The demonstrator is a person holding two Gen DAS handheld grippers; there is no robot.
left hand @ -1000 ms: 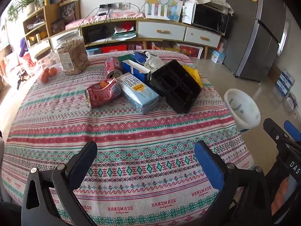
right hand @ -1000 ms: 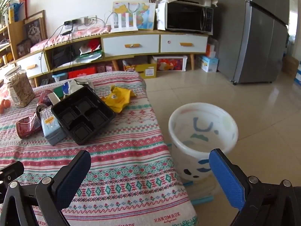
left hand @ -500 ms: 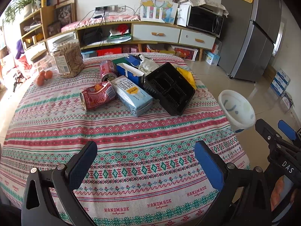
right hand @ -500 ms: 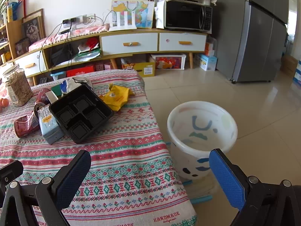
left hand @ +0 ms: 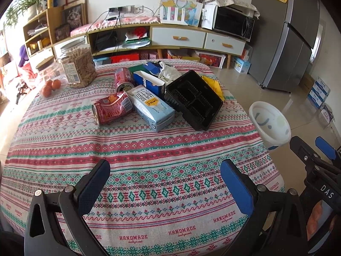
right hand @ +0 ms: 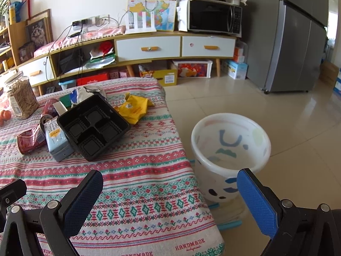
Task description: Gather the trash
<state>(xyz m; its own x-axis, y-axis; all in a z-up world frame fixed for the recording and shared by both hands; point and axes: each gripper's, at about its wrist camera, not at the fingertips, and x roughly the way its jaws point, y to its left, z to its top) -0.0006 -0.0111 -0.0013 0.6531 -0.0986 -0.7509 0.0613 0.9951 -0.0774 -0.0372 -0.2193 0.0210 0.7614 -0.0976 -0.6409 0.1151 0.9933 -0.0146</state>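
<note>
Beside the white bin (right hand: 231,149), trash crowds the tabletop (left hand: 149,170); both the left gripper (left hand: 164,183) and right gripper (right hand: 170,200) gape empty. Grabbing the black tray (left hand: 194,99) could knock its neighbouring milk carton (left hand: 152,107) about.

I see a clear plastic jar of biscuit sticks (left hand: 77,65) near the patterned tablecloth's (left hand: 136,162) far left edge, orange fruits (left hand: 51,86) beside it, and a black microwave (right hand: 214,19) on the wooden sideboard (right hand: 149,47).

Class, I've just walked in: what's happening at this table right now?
A person holds two tongs, both open and empty: the left tongs and right tongs hover over the near tablecloth. The trash is untouched: crushed can, milk carton, black tray. The white bin waits on the floor beside the table.
</note>
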